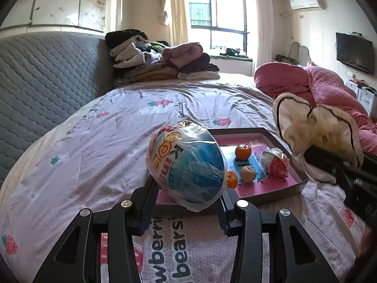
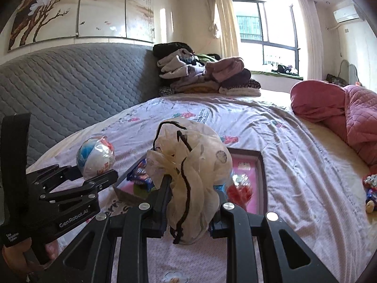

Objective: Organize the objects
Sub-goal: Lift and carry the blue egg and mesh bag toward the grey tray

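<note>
While tray (image 1: 278, 189) holds 3 fruits (image 1: 243, 152), clothes pile (image 1: 162, 59) behind

Counted: 2 black two-finger grippers (image 1: 186, 202), 1 plastic-wrapped blue toy egg (image 1: 186, 162), 1 cream mesh bath pouf (image 2: 190, 176), 1 dark-rimmed pink tray (image 1: 278, 189), 2 small orange tangerines (image 1: 243, 152), 1 brown walnut (image 1: 247, 173).

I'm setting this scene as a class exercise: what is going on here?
A person is tidying items on a bed with two handheld claws. The left claw grips a wrapped blue ball above the near edge of a pink tray holding small oranges. The right claw grips a cream mesh pouch.
</note>
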A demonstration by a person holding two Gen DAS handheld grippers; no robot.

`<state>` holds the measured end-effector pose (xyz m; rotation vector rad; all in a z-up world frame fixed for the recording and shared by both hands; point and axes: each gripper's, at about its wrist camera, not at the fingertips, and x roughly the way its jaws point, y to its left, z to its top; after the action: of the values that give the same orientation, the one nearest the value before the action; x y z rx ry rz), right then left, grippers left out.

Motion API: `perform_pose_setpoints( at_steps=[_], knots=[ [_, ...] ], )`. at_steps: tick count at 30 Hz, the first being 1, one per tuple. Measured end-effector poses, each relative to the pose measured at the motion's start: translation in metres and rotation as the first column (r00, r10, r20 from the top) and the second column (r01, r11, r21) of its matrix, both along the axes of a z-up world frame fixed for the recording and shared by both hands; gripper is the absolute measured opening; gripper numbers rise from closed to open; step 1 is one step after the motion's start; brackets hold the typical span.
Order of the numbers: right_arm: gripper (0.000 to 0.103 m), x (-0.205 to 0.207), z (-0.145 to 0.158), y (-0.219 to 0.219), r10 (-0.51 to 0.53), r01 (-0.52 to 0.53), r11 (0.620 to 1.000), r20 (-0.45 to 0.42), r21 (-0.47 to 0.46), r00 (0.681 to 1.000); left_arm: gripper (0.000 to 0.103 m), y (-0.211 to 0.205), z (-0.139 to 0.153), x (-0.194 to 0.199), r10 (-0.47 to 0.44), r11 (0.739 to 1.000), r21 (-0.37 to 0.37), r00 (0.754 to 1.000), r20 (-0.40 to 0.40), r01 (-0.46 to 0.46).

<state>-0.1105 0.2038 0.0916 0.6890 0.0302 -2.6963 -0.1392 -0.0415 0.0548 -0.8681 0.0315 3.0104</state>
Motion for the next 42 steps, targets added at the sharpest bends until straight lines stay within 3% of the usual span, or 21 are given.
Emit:
perform_pose_setpoints(
  at_steps=[37,42],
  knots=[
    [0.025,-0.033,0.049,0.020,-0.048,0.049,0.999,-0.133,0.003,0.990,0.046,0.012,0.037,-0.058,0.006,1.000,-0.029,0.999,-0.051,-0.007],
    [0.025,-0.038,0.050,0.018,-0.048,0.050,0.999,-0.135,0.011,0.990,0.046,0.018,0.034,-0.075,0.002,0.999,-0.036,1.000,-0.028,-0.003]
  ],
)
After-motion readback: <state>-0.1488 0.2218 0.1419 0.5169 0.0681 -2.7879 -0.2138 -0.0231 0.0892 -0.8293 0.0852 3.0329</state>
